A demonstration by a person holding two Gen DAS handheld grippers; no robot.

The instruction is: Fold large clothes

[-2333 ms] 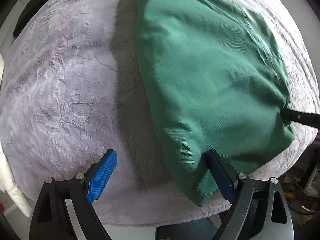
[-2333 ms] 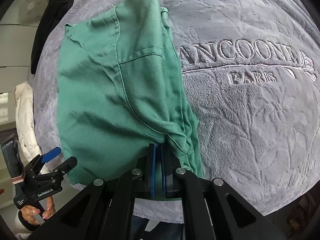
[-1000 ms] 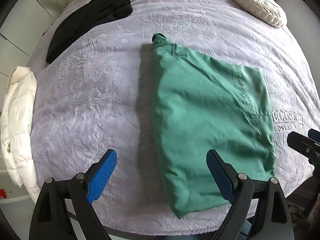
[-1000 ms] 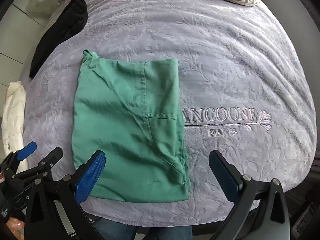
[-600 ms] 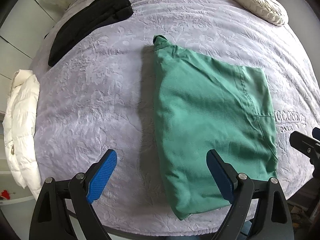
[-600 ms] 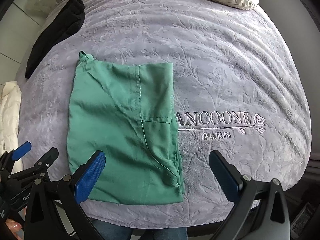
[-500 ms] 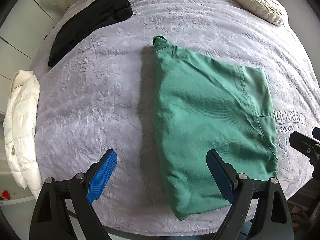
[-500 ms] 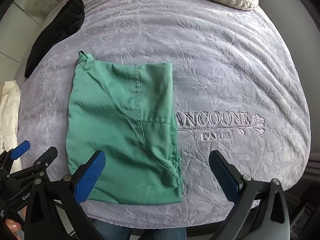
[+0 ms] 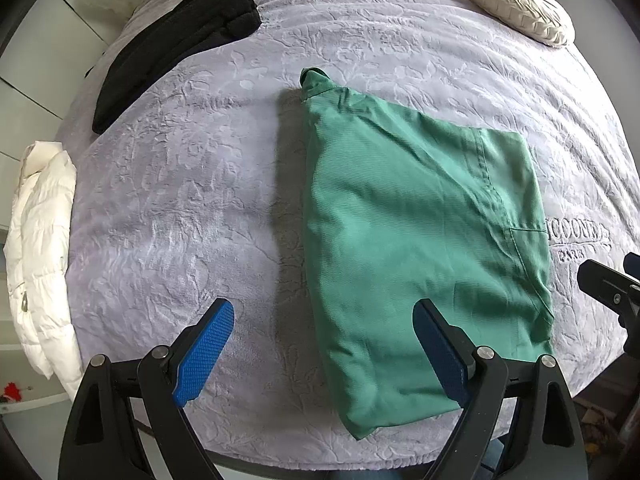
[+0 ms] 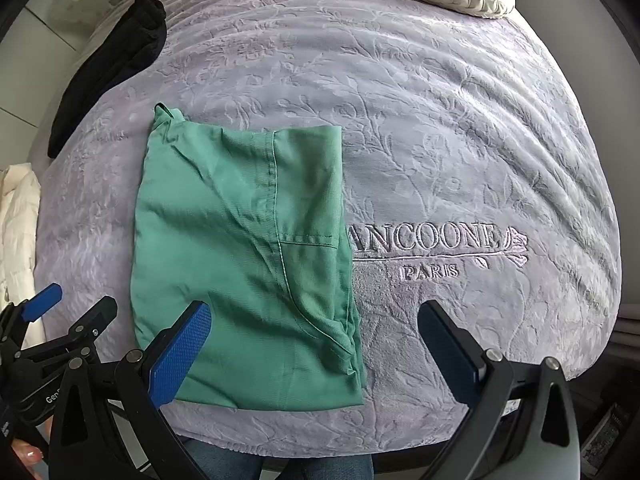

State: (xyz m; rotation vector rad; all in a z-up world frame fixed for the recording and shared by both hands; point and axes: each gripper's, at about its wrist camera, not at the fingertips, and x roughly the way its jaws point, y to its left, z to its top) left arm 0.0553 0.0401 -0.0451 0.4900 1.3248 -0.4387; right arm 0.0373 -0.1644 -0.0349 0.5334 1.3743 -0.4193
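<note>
Both sets of jaws stood wide apart with nothing gripped: our left gripper [image 9: 324, 350] and our right gripper [image 10: 316, 352] hung above the bed, clear of the cloth. We saw the green garment [image 10: 244, 264] lying folded flat on the lavender blanket [image 10: 460, 140], near its front edge, just left of the stitched lettering [image 10: 428, 240]. A black garment [image 9: 176, 44] lay well apart, far left.

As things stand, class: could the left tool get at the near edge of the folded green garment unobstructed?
Probably yes. The left tool hangs open above the green garment, nothing lies on its near edge, and the right tool is off to the side.
</note>
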